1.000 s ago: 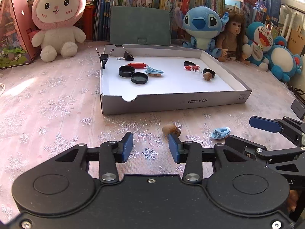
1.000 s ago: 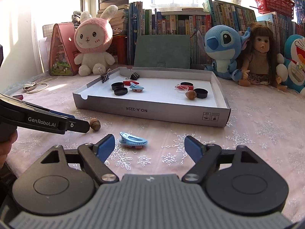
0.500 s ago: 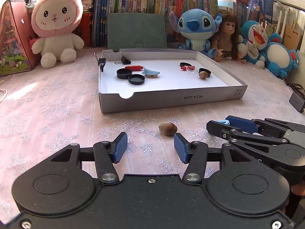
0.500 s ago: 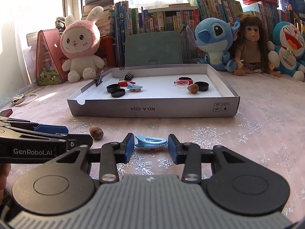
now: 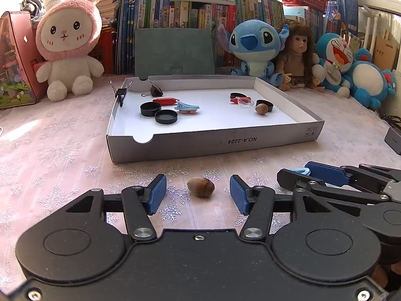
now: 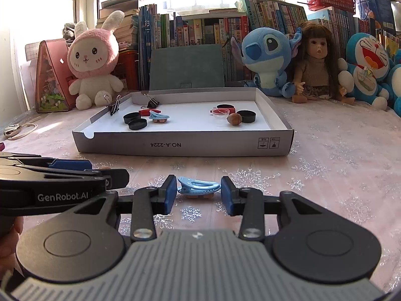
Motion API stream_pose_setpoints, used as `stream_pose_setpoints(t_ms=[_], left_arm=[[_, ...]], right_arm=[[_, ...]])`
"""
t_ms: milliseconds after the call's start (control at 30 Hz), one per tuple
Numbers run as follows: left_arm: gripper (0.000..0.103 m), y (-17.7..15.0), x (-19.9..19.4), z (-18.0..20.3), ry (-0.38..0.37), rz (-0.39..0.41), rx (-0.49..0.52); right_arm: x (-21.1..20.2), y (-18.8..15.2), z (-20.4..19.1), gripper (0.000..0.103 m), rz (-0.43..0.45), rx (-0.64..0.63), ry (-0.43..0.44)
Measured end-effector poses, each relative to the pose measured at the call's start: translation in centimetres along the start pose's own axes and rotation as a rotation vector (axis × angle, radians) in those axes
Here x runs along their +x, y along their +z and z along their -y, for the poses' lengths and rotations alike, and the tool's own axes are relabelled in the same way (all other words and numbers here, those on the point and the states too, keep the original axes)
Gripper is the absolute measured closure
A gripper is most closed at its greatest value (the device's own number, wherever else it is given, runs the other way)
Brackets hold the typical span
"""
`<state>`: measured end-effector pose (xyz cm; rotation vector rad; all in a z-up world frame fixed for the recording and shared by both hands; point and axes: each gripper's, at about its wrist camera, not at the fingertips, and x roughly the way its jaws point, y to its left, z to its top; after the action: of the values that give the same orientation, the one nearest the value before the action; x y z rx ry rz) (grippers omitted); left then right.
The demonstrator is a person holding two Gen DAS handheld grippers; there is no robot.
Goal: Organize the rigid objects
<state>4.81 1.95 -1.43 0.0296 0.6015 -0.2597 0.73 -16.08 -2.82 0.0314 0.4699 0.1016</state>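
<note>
My right claw (image 6: 198, 197) has just closed on the blue clip (image 6: 198, 186) lying on the table ahead of the box (image 6: 183, 146), while my left claw (image 5: 198, 197), jaws lately spreading, straddles the nut (image 5: 200, 187) untouched, both likely box-bound.

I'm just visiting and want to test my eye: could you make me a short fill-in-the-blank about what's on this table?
1. The nut on the tablecloth lies between the open jaws of the ___ gripper.
2. The right gripper is closed on a light ___ clip.
3. Inside the tray, two round black lids lie on its ___ side.

Missing: left; blue; left
</note>
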Motion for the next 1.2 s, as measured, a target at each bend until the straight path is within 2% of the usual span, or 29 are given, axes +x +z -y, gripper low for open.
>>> stream_pose_setpoints(t_ms=[1200], left_arm=[[0.072,-0.6,0.2,0.2,0.023,0.029,0.027]], right_arm=[[0.5,0.3,-1.3,0.058,-0.015,-0.06,-0.01]])
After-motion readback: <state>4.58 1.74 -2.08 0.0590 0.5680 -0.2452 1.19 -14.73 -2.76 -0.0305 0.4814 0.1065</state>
